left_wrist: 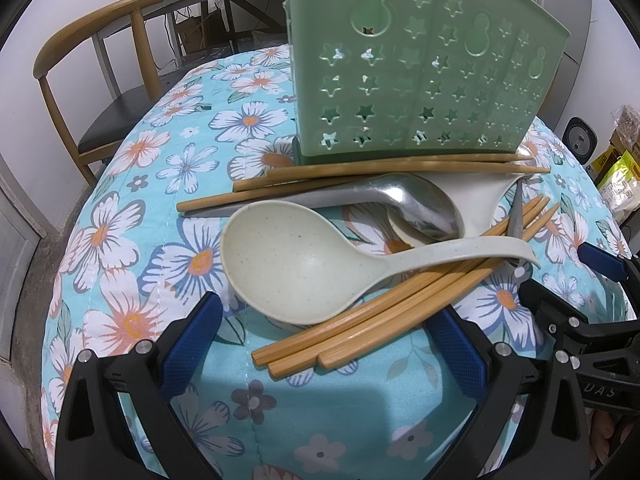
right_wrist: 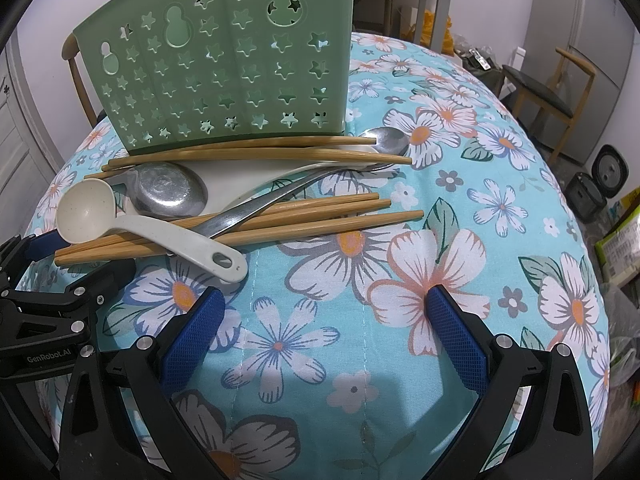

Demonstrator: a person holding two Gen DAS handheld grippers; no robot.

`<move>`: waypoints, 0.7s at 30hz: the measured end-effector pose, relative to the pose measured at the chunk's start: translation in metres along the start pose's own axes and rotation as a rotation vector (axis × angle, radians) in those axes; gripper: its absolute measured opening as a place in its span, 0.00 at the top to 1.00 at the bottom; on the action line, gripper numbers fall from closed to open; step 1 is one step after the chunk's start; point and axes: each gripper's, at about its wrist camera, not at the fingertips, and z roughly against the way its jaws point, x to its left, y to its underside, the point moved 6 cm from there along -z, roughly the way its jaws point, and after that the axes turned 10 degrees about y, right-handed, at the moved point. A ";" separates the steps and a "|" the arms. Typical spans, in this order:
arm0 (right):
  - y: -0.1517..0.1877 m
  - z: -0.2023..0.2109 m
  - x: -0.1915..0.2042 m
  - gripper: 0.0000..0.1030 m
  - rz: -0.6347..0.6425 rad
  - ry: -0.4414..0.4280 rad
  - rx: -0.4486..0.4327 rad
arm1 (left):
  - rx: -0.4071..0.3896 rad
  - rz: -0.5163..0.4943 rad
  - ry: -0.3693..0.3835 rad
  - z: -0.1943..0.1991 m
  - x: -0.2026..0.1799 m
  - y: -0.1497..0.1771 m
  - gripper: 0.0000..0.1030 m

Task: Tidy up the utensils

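Standing upright at the far side of the floral tablecloth (right_wrist: 460, 208): one green utensil holder (left_wrist: 400, 64) with star cut-outs, nothing seen inside it

Lying at its base: two bamboo chopsticks (right_wrist: 256, 152) touching its foot, a white spoon (right_wrist: 248, 182) beneath them, a small steel spoon (right_wrist: 384, 140) at their tips

Nearer: metal ladle (right_wrist: 170, 194), bowl up; speckled cream ladle (left_wrist: 296, 264) resting across a bundle of three chopsticks (left_wrist: 384, 312); a thin steel handle crossing the same bundle

Left gripper (left_wrist: 320, 344): jaws released and wide, empty, pads either side of the chopstick bundle's near ends without touching

Right gripper (right_wrist: 320, 332): jaws released, empty, over bare cloth just short of the cream ladle's handle

Open room: bare cloth to the right of the pile, out to the table edge; a wooden chair (left_wrist: 92, 48) beyond the far left edge
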 end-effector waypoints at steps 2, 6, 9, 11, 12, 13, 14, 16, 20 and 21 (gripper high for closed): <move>0.000 0.000 0.000 0.06 0.000 0.000 0.000 | 0.000 0.000 0.000 0.000 0.000 0.000 0.04; 0.000 0.000 0.001 0.06 -0.001 -0.003 0.001 | 0.000 0.002 0.003 0.000 0.000 0.000 0.04; 0.000 0.000 0.000 0.06 -0.001 -0.002 0.001 | 0.000 -0.002 -0.002 0.000 -0.002 0.000 0.04; 0.000 0.000 0.000 0.06 -0.002 -0.004 0.001 | 0.000 0.001 0.002 0.000 0.000 0.000 0.04; 0.000 0.000 0.000 0.06 -0.002 -0.003 0.001 | 0.000 0.001 0.002 0.001 0.000 0.001 0.04; 0.000 0.000 0.001 0.06 0.000 -0.001 0.001 | 0.000 0.001 0.001 0.000 -0.001 0.000 0.04; 0.000 0.000 0.000 0.06 0.000 -0.001 0.001 | 0.000 0.001 0.001 0.000 -0.001 0.000 0.04; 0.000 0.000 0.000 0.06 -0.002 -0.003 0.001 | 0.000 0.000 0.001 0.000 -0.001 0.000 0.04; 0.000 0.000 0.000 0.06 -0.001 -0.002 0.001 | 0.000 0.001 0.001 0.000 -0.001 0.000 0.04; 0.000 0.000 0.000 0.06 -0.001 -0.003 0.001 | 0.000 0.001 0.001 0.000 -0.001 0.000 0.04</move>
